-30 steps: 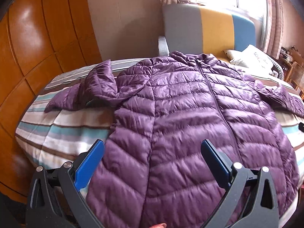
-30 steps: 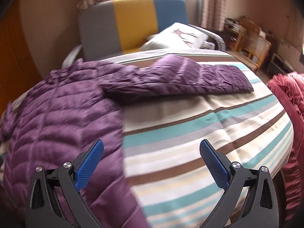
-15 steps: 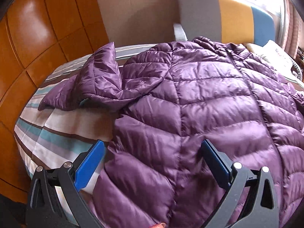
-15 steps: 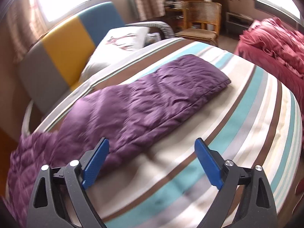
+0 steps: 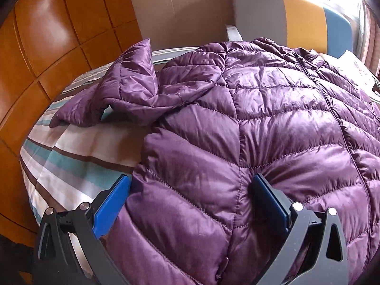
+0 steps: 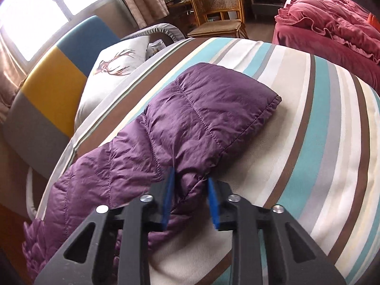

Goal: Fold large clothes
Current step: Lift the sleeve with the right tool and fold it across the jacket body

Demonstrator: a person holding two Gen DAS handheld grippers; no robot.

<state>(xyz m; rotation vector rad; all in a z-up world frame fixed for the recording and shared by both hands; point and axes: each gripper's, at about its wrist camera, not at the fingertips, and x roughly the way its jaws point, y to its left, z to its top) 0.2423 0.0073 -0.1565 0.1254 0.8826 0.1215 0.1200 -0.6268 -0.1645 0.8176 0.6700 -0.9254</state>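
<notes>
The purple down jacket is lying flat on the striped bed, ready for folding; the left gripper is straddling its side edge, fingers spread and not yet pinching; the right gripper, jaws having just been closing, is pinching the outstretched sleeve, apparently to fold it inward.

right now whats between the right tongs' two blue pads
A bunched fold of the purple jacket's sleeve, pinched by the right tongs; the right wrist view shows it.
</notes>
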